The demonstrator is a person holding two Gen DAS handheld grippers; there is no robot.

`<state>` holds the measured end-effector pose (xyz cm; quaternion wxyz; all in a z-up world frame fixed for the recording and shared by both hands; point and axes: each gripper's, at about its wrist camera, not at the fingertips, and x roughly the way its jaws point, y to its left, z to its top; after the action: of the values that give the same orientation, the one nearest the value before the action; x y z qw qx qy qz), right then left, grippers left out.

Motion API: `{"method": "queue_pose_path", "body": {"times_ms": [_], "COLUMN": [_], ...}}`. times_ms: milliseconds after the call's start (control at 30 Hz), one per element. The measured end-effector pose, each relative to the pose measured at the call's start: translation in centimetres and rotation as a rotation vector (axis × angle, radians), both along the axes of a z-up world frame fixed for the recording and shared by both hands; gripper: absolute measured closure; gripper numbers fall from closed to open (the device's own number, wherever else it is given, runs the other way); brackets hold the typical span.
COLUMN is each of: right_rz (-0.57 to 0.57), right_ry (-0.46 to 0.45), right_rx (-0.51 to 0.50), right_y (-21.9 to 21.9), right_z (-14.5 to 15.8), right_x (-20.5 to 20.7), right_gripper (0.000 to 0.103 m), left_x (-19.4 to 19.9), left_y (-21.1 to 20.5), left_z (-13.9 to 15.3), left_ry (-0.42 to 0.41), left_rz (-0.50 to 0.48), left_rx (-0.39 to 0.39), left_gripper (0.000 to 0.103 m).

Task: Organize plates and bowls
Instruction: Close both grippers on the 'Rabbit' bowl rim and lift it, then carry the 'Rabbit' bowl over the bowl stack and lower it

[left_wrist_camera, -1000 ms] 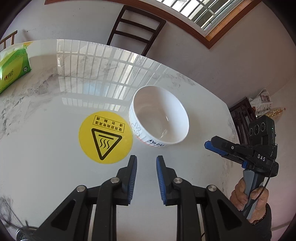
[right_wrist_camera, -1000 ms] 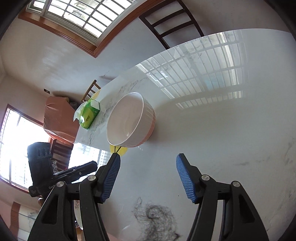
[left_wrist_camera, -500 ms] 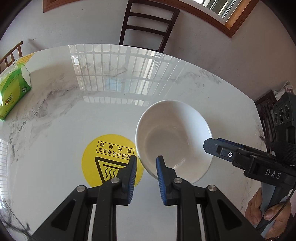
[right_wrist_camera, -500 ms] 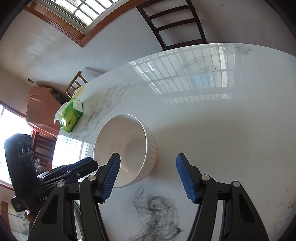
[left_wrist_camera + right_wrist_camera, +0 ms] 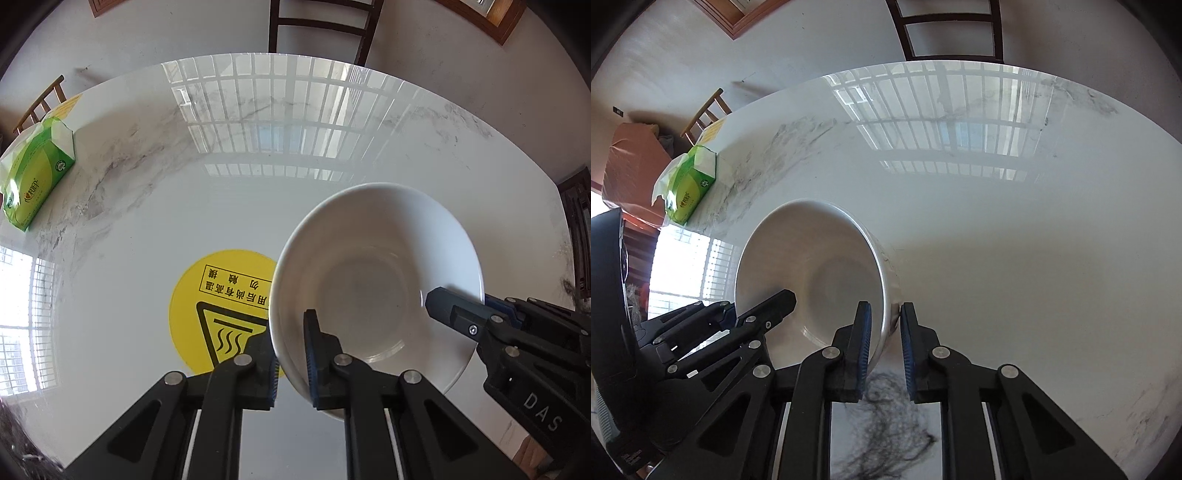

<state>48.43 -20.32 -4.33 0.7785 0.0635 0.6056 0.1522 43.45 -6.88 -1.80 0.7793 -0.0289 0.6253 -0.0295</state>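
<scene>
White bowl sitting upright on the marble table, near the table's near right side and overlapping the edge of the yellow warning sticker; both grippers are pinching its rim from opposite sides. The left gripper is closing narrow on the rim nearest it, one pad inside the bowl and one outside, its jaws having just drawn in. The right gripper is likewise straddling the opposite rim, its jaws having just closed from a wide stance onto the wall. To do this step well, both grips are needing equal bite depth and a level, simultaneous lift, since a smooth glazed wall is likely slipping under uneven pull; a slow rise is keeping the bowl from tilting. Open room is lying across the glossy tabletop toward the far chair and toward the green tissue box at the far left edge, which is standing well apart from the bowl. The table's right edge is lying near the bowl, so any sideways carry is better going inward
</scene>
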Motion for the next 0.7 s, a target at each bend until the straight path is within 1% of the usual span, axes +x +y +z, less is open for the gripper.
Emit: {"method": "queue_pose_path", "body": {"times_ms": [133,300,500,600,700], "right_rz": [-0.010,0.011,0.033,0.046,0.056], "right_ry": [0.022,0.016,0.003,-0.002,-0.012], "right_rx": [0.029,0.025,0.058,0.066,0.064], "right_y": [-0.6,-0.6,-1.1,-1.1,-1.2], "right_z": [0.3,2.2,5.0,6.2,7.3], "right_x": [-0.7,-3.4,-8.2,-10.9,-13.8], "right_gripper": [0.090,0.090,0.089,0.088,0.088], "left_x": [-1.8,-5.3,-11.1,-13.9,-16.8], "left_y": [-0.6,-0.9,-0.4,-0.3,-0.6], "left_z": [1.5,4.5,7.5,8.6,9.3], "left_ry": [-0.007,-0.046,-0.054,-0.047,-0.051], "left_rz": [-0.002,-0.007,-0.013,-0.018,-0.027], "left_rx": [0.008,0.017,0.024,0.016,0.027], "left_gripper": [0.091,0.091,0.091,0.091,0.091]}}
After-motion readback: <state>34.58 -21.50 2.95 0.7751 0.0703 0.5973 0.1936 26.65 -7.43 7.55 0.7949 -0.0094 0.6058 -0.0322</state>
